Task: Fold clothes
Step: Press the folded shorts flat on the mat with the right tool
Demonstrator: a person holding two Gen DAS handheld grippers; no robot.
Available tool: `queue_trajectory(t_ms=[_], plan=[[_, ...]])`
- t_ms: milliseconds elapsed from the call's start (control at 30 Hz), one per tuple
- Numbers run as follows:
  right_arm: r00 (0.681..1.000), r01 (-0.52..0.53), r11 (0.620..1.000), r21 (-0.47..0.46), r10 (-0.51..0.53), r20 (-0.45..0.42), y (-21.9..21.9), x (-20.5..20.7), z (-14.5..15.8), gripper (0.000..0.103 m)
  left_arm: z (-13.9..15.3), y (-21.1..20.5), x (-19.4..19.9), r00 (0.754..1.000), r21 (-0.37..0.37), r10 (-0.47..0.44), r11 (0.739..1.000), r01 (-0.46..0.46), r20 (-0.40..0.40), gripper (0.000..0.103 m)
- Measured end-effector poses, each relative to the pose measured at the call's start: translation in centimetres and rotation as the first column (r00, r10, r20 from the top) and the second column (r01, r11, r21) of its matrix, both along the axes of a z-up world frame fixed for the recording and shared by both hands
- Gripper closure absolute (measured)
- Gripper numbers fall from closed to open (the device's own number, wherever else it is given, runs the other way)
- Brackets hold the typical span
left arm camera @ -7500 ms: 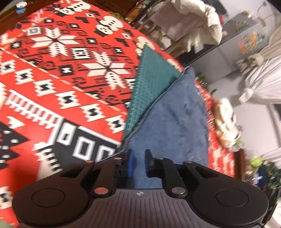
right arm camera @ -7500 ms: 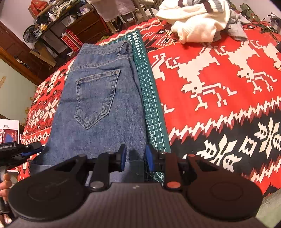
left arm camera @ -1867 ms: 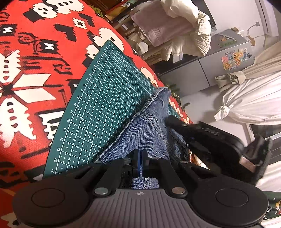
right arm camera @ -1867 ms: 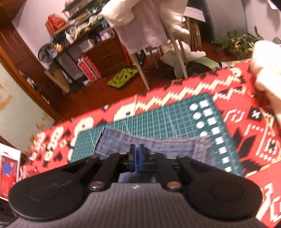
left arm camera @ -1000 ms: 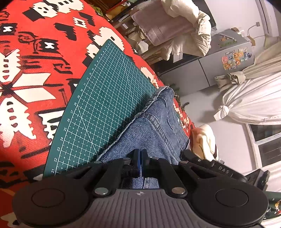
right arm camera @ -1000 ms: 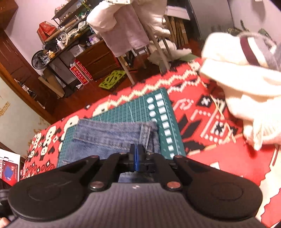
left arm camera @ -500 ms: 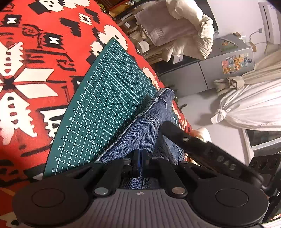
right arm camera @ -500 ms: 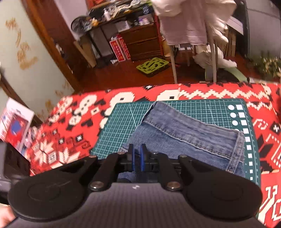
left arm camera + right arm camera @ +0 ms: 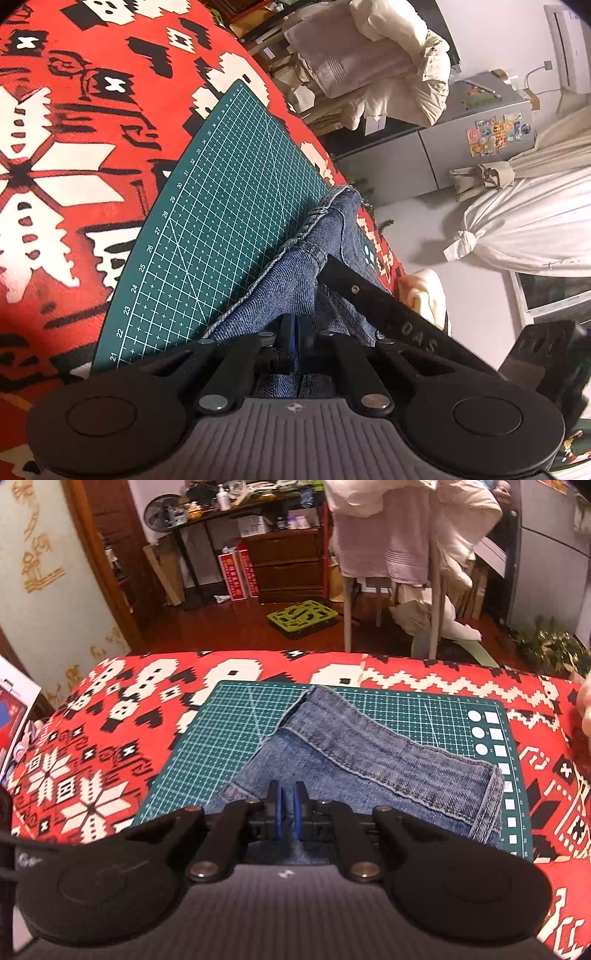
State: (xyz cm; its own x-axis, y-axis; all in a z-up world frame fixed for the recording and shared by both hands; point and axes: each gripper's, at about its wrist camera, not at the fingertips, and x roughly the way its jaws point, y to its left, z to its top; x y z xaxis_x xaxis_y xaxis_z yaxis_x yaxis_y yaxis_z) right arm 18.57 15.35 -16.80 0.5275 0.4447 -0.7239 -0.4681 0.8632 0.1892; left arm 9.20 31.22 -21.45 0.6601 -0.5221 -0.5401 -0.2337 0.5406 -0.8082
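Blue denim fills the near field of both wrist views. Left gripper (image 9: 294, 341): jaws pressed together, clamping a raised fold of the jeans (image 9: 295, 280) at the near edge of the garment. Right gripper (image 9: 287, 814): blue pads (image 9: 296, 812) drawn close with a thin gap between them, denim directly beneath and between the fingertips; whether cloth is actually pinched cannot be told from this view. In the left wrist view the right gripper's black body (image 9: 384, 310) crosses the denim from the lower right, its tip touching the fabric just ahead of the left gripper.

The jeans lie folded on a green cutting mat (image 9: 236, 731), toward its right side, one hemmed edge running diagonally across the grid and a stitched corner (image 9: 493, 775) reaching the column of white squares printed along the mat's right margin. The mat rests on a tabletop covered by a red cloth with white and black patterns (image 9: 110, 746).

Beyond the tabletop: a wooden floor with a lime-green tray (image 9: 302, 616), a chair draped in pale fabric (image 9: 391, 531), a dark wooden dresser (image 9: 284, 565), and a grey refrigerator with stickers (image 9: 476, 147).
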Motion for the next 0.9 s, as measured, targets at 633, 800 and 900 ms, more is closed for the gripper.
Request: queue_trajectory(t_ms=[633, 800, 900], plan=[[0.995, 0.071, 0.997, -0.008, -0.071, -0.068, -1.4, 3.6, 1.8, 0.085, -0.4, 0.3, 0.3, 1.0, -0.013, 0.0, 1.0, 0.0, 0.0, 0.099], [0.98, 0.122, 0.99, 0.073, -0.108, -0.169, -4.6, 3.7, 2.1, 0.085, -0.4, 0.3, 0.3, 1.0, -0.016, 0.001, 1.0, -0.001, -0.001, 0.099], [0.974, 0.141, 0.988, 0.066, -0.127, -0.187, -6.0, 3.4, 1.1, 0.096, -0.4, 0.2, 0.2, 1.0, -0.016, 0.0, 1.0, 0.0, 0.0, 0.099]])
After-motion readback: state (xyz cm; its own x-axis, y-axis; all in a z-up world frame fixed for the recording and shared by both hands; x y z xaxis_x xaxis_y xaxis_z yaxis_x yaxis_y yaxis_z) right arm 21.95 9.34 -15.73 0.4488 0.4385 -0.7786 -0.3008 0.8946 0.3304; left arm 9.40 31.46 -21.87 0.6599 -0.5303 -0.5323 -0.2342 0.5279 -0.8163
